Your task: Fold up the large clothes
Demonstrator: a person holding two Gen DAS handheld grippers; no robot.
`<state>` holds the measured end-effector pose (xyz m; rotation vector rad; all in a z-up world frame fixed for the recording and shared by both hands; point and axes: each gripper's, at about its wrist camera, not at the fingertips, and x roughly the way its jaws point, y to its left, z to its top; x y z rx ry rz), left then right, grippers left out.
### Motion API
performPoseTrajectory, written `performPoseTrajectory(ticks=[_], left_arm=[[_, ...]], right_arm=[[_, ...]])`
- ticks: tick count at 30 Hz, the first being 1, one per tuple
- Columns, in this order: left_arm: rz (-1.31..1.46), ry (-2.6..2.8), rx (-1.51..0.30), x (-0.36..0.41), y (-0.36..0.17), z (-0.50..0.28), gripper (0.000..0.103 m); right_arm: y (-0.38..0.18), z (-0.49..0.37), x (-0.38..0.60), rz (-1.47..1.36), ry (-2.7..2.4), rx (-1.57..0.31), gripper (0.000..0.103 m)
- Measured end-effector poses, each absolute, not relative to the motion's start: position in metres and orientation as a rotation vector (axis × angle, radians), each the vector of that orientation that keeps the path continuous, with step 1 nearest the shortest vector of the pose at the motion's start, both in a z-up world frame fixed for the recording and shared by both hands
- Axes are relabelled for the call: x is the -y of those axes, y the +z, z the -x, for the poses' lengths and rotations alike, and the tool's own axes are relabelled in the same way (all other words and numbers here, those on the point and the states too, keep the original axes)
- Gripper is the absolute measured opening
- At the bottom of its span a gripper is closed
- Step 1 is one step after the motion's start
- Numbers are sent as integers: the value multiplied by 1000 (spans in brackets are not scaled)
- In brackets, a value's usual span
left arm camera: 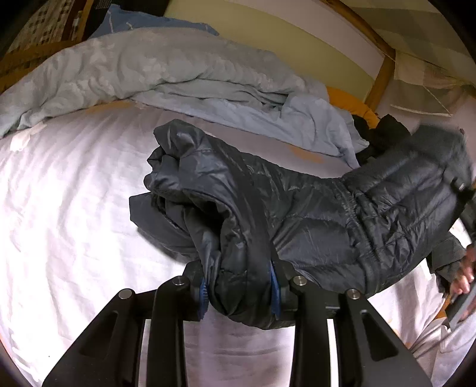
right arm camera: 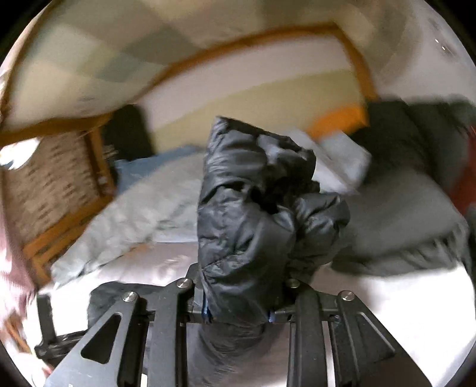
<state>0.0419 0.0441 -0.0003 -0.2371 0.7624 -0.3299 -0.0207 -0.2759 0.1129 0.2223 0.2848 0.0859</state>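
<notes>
Fingers (left arm camera: 275,285) of my left gripper (left arm camera: 241,288) and right gripper (right arm camera: 238,309) pinch the jacket (left arm camera: 297,214) above the bed (left arm camera: 74,193); right view blurred.

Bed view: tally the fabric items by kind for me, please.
Dark quilted puffer jacket, held by left gripper and right gripper: 1
Crumpled light blue-grey duvet: 1
White bed sheet: 1
Blue pillow: 1
Total: 4
</notes>
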Motion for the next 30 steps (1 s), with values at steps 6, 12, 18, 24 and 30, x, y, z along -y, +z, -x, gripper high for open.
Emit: performPoseTrajectory(ticks=[6, 12, 18, 24, 30], left_arm=[[212, -324, -726, -39, 4, -41, 32], [216, -342, -714, -40, 6, -41, 35], [164, -337, -705, -47, 23, -33, 43], [176, -187, -472, -81, 66, -1, 51], [191, -250, -336, -98, 95, 14, 58]], right_arm=[[105, 5, 157, -57, 274, -312, 36], [56, -28, 116, -75, 274, -406, 36], [29, -39, 107, -48, 294, -433, 36], [16, -26, 109, 12, 303, -373, 36], [5, -2, 90, 103, 304, -301, 64]])
